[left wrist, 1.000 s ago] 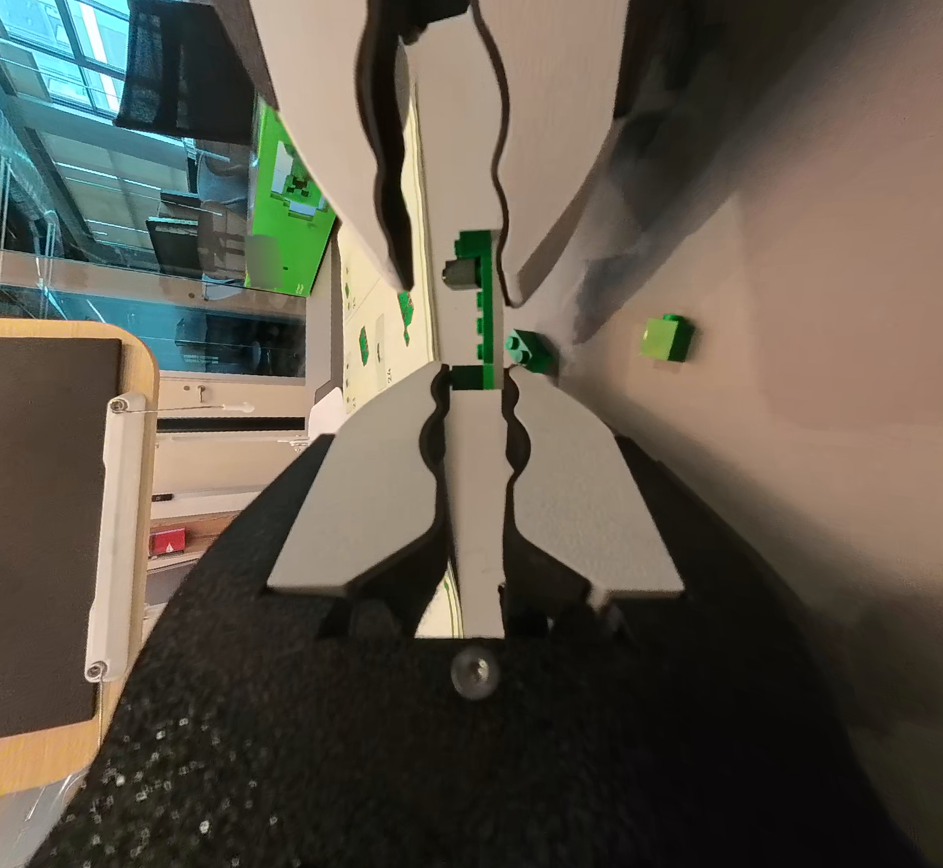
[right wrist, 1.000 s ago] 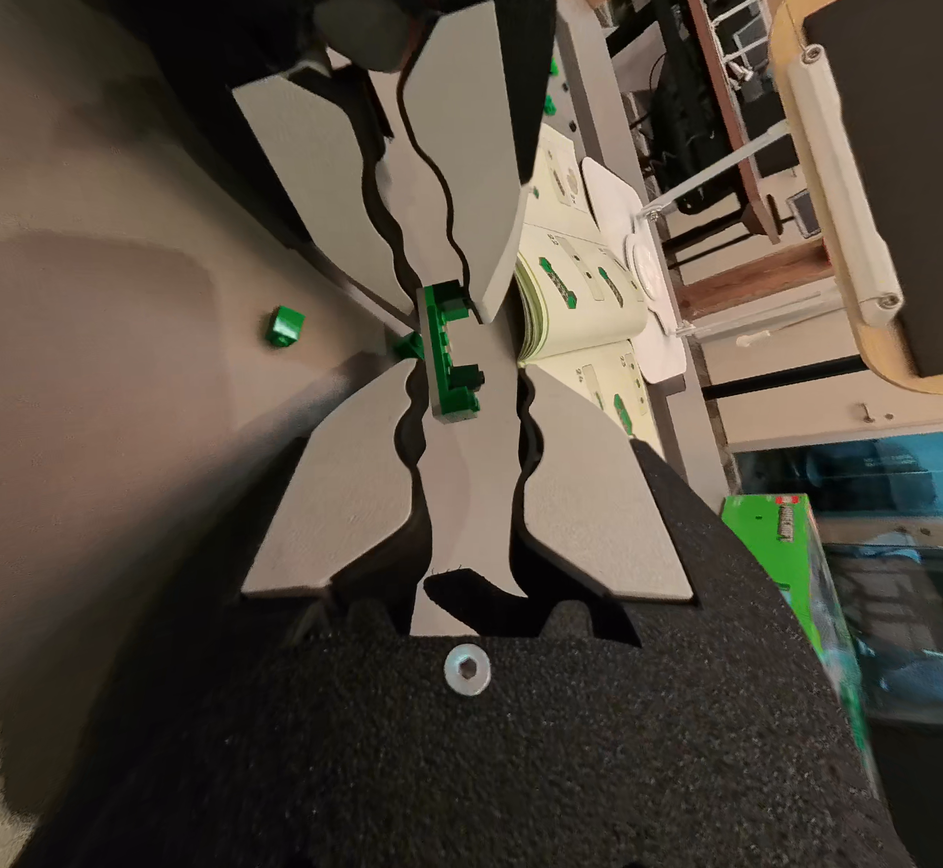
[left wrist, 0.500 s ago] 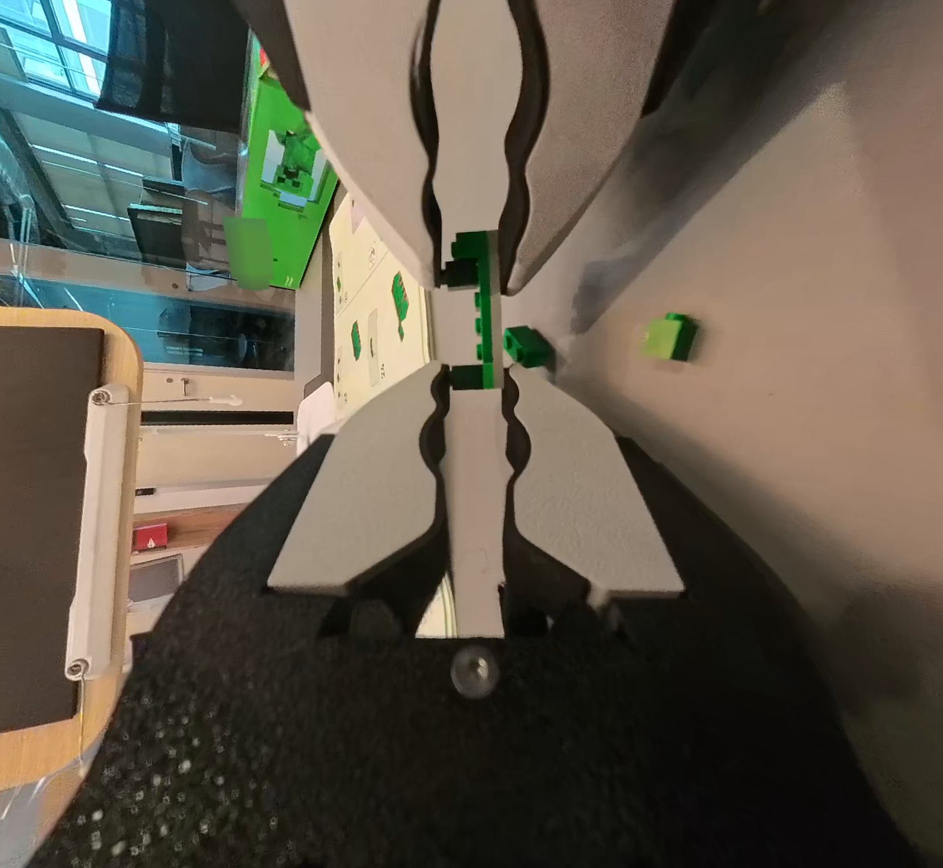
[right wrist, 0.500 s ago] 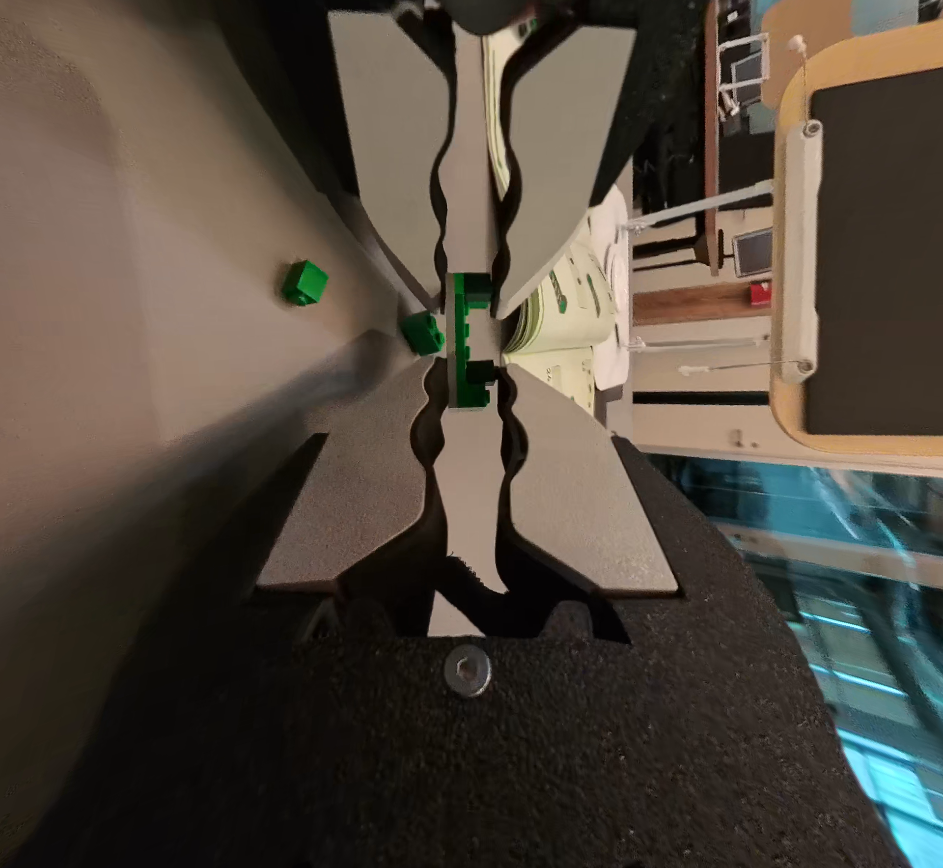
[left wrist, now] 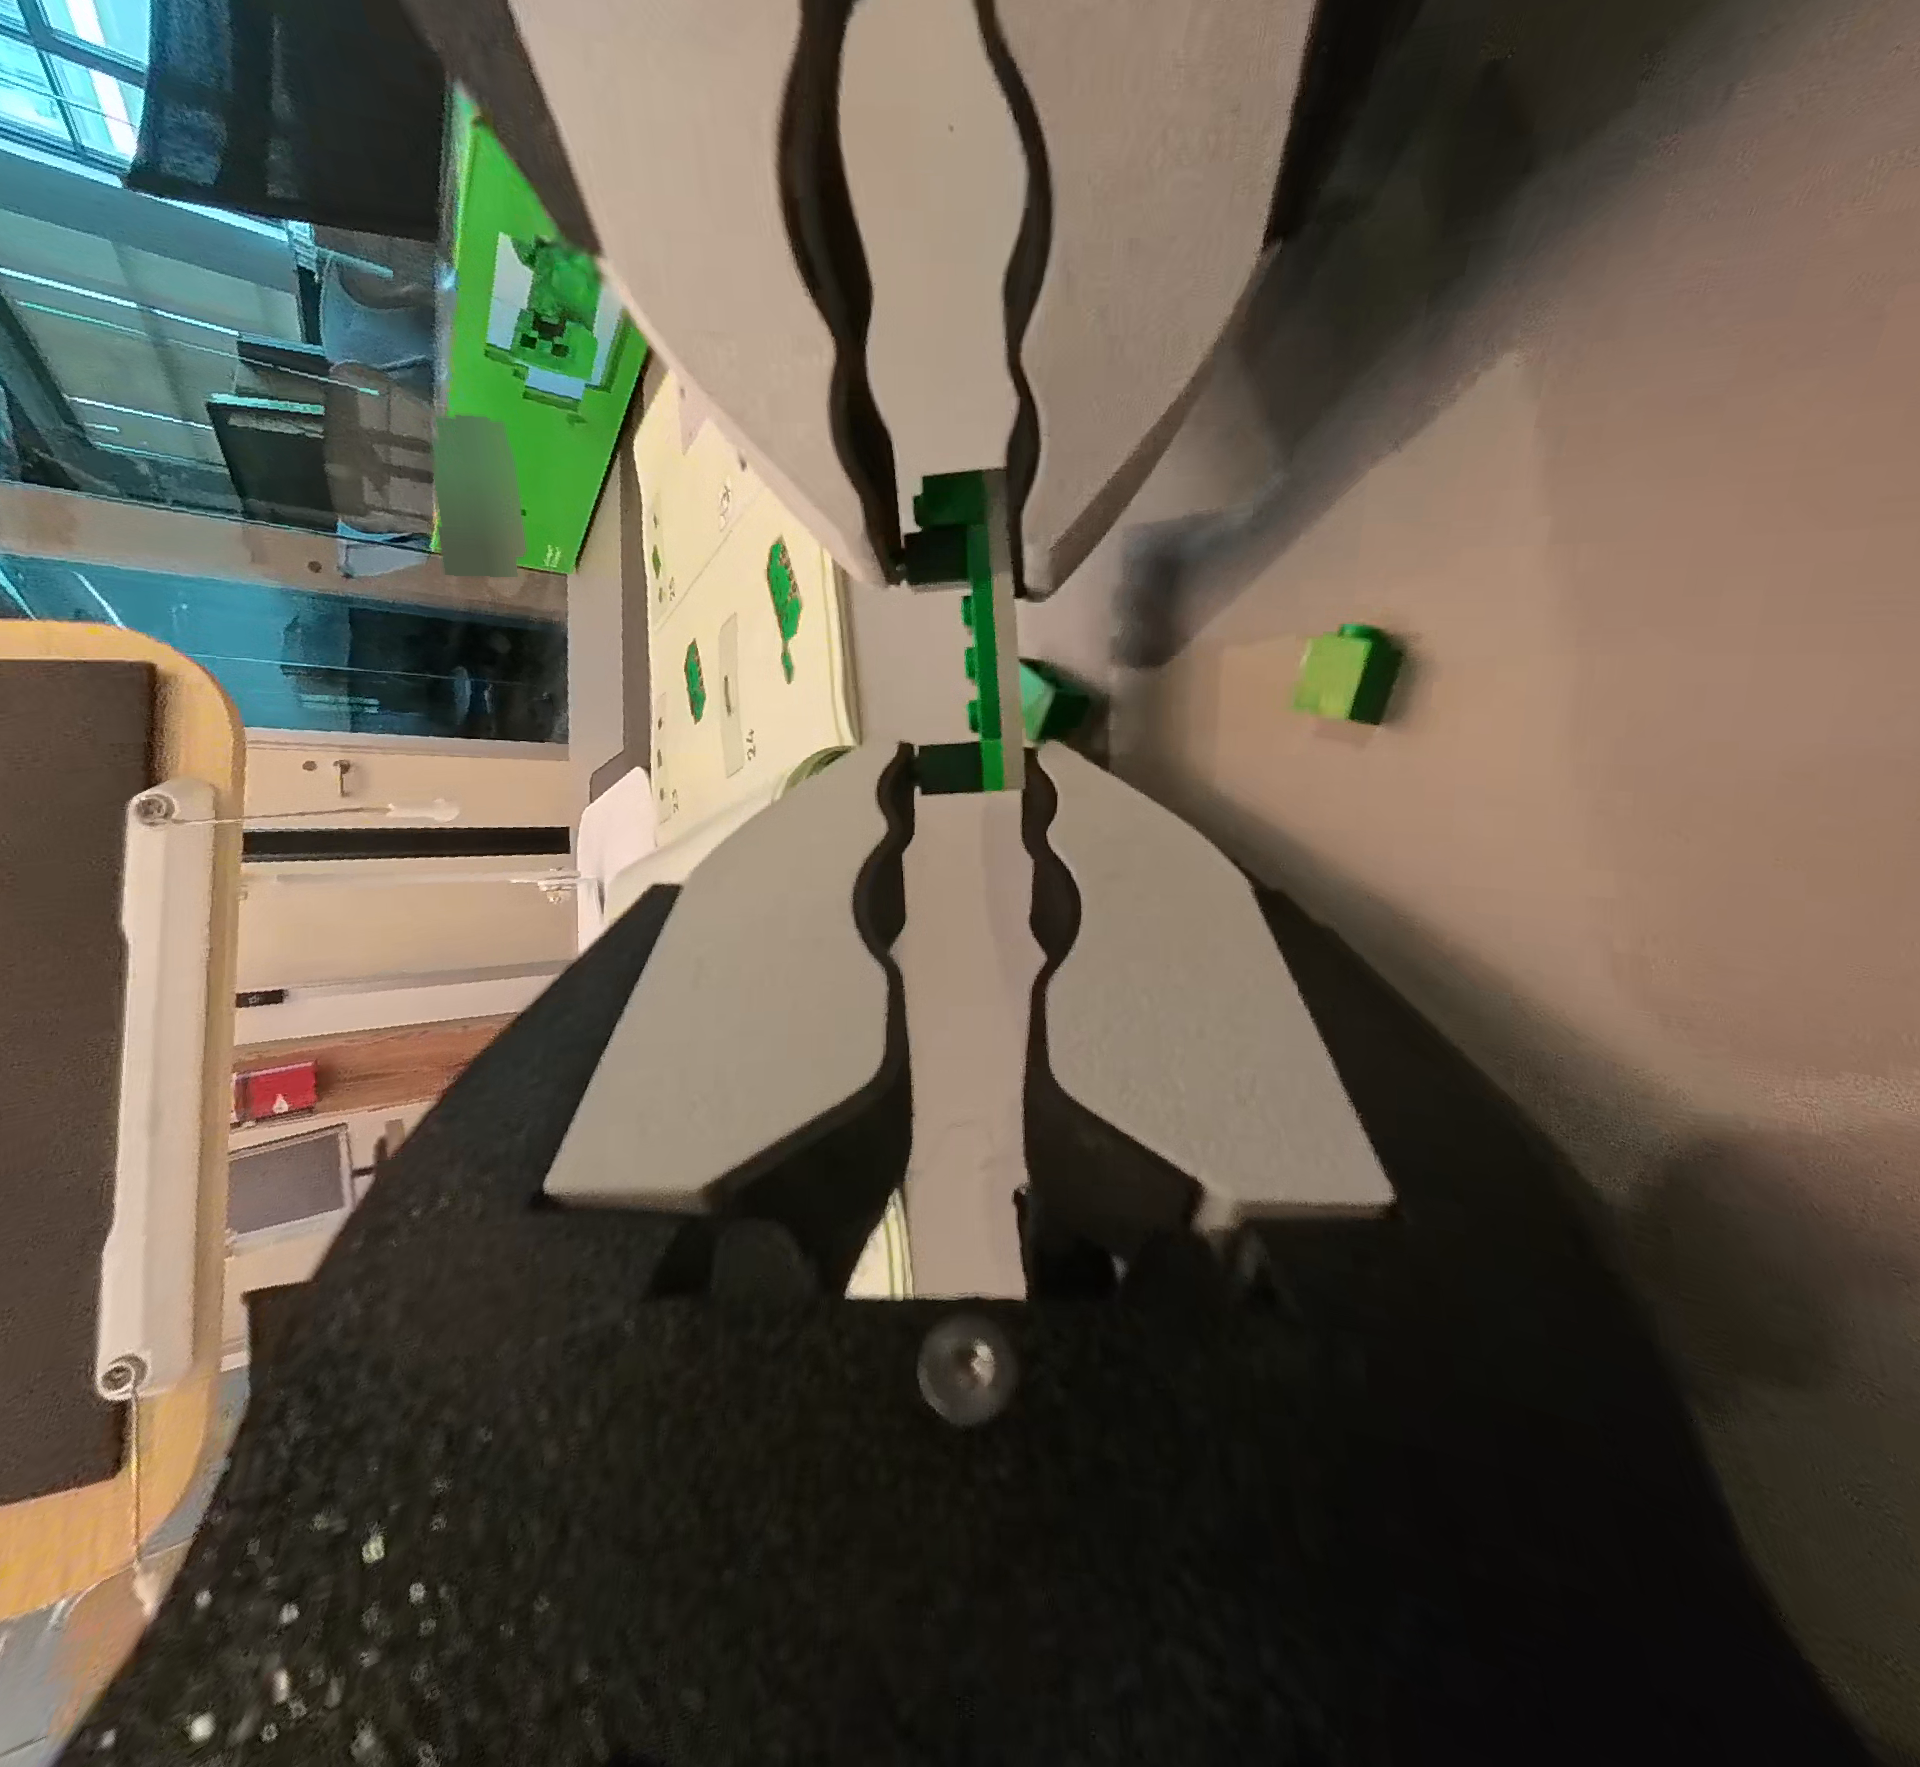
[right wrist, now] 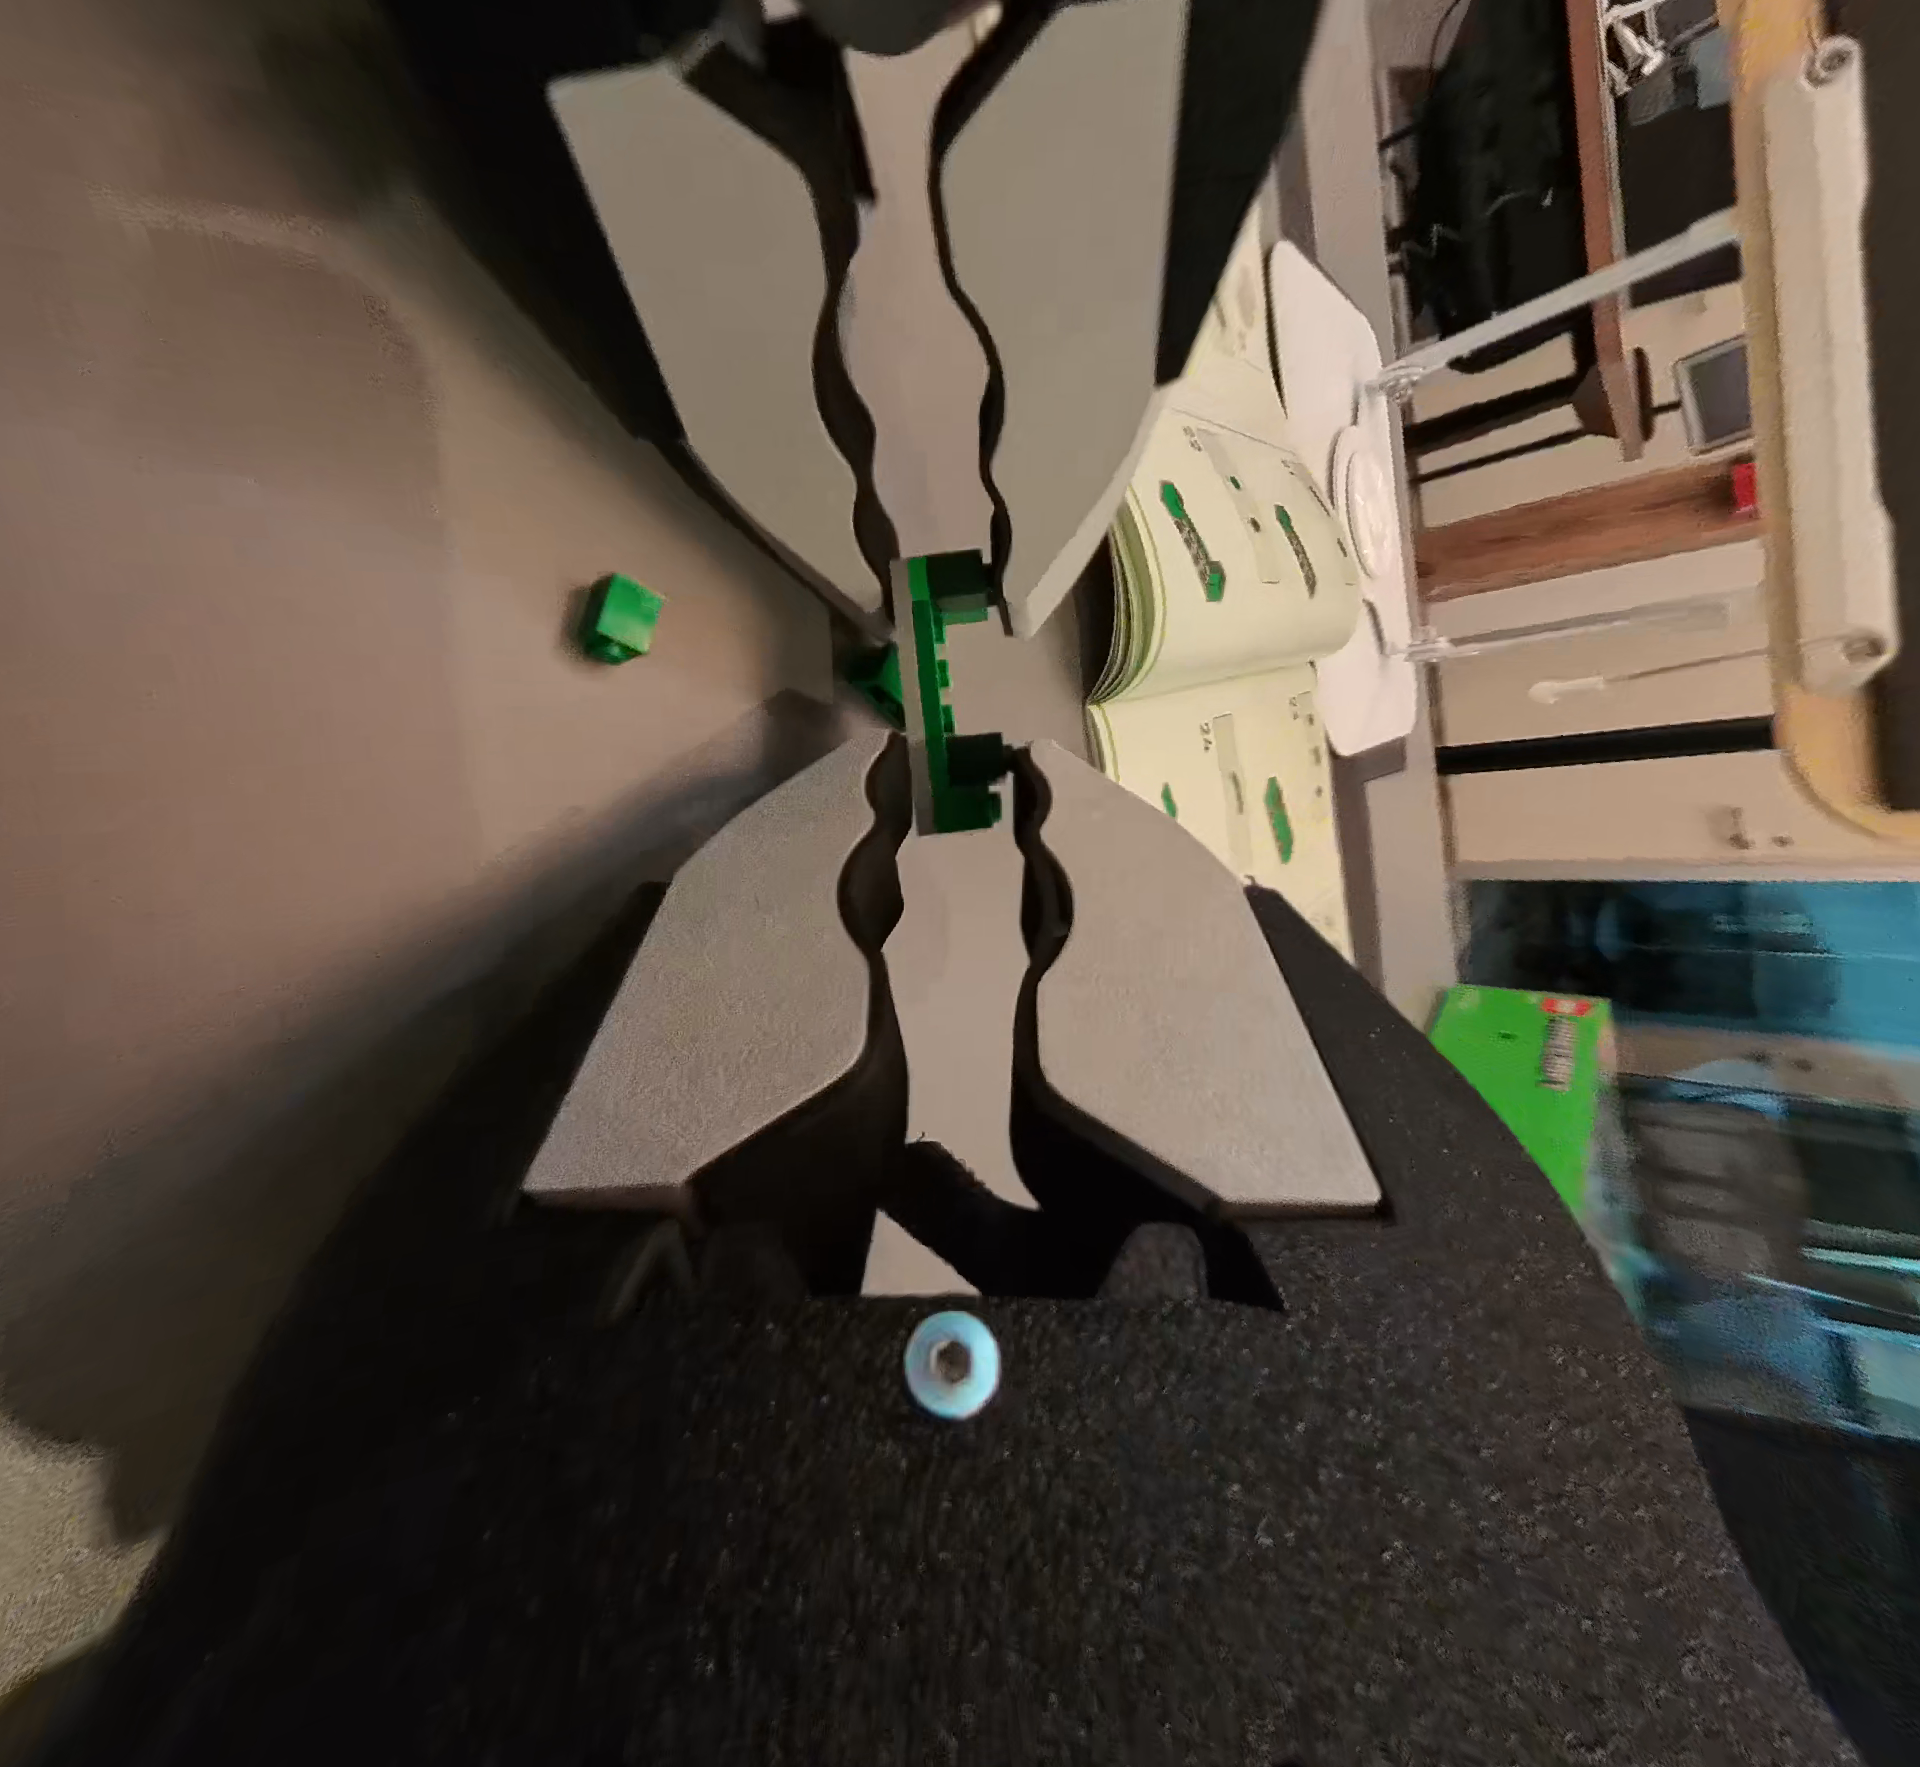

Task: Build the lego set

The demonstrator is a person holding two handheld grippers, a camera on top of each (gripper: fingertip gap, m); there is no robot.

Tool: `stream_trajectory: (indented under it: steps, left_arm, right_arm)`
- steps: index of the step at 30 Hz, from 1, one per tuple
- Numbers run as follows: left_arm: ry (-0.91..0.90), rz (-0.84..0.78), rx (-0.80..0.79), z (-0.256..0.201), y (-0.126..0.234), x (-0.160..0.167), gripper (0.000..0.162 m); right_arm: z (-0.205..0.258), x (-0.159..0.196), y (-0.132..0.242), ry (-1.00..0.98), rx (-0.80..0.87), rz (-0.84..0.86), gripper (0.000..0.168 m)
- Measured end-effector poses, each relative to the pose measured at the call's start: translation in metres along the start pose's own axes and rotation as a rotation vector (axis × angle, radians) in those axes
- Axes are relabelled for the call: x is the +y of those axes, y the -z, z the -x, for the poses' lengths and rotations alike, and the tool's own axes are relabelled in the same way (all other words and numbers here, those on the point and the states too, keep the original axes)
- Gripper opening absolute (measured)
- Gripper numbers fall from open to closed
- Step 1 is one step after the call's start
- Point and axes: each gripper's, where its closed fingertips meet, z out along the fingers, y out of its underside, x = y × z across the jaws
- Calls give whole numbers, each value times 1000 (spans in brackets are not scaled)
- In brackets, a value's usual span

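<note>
- A thin green studded plate (left wrist: 992,647) hangs above the table (left wrist: 1558,470), pinched at both ends.
- Left gripper (left wrist: 971,772) and right gripper (right wrist: 961,782) (grey, wavy-edged fingers) each clamp one end.
- Two loose green bricks (left wrist: 1345,675) lie on the matte table; an open booklet (right wrist: 1195,595) is nearby.

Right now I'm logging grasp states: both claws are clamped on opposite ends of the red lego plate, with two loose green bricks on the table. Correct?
Not quite: the lego plate is green, not red, as the left wrist view shows. The rest holds: the left claw and right claw clamp its opposite ends, and two loose green bricks lie on the table.
</note>
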Motion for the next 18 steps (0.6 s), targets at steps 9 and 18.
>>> stream_trajectory:
  steps: [9,18]
  left_arm:
    - [-24,-18,-10,-1,1,-4,19]
    - [-56,-33,-7,-3,2,-6,19]
  right_arm:
    - [3,-6,2,-75,-34,-79,31]
    - [7,0,2,-8,-64,-37,19]
